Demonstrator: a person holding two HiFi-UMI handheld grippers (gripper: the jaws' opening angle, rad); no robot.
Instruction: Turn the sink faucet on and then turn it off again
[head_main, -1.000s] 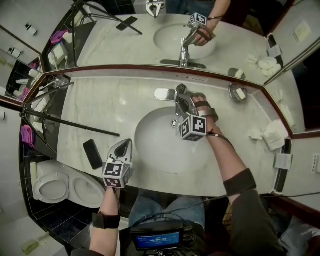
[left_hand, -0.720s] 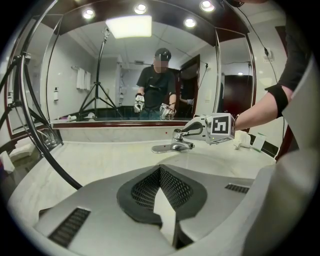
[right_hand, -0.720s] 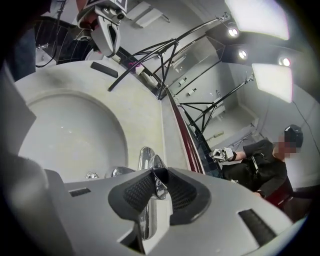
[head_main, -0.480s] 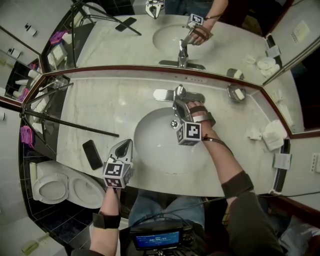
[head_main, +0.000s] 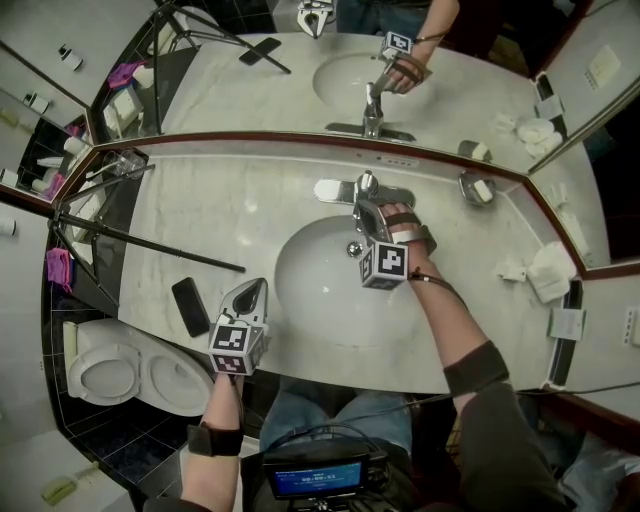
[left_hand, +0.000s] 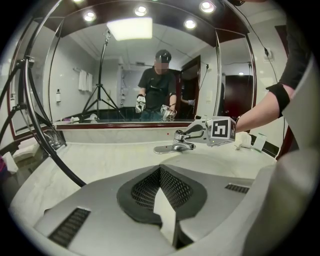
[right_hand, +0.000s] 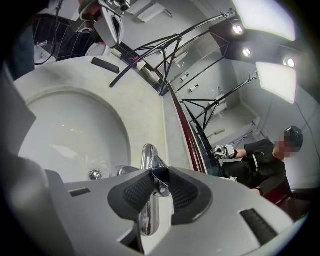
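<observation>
Hovering over the back of the sink (head_main: 300, 300), right gripper (head_main: 364, 207) has its jaws released a little around the chrome faucet handle (right_hand: 154, 176): handle sits between the pads, thin dark gap on one side. Faucet (head_main: 366, 186) stands at the sink's far rim, just under the mirror (head_main: 300, 90). Left gripper (head_main: 252, 292) is clenched tight, nothing in it, held over the desk (head_main: 200, 215) front edge left of the sink, near a black phone (head_main: 190, 306)

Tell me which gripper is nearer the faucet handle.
Right. The right gripper has the faucet handle between its jaws; the left gripper hangs at the front edge of the counter, left of the basin.
</observation>
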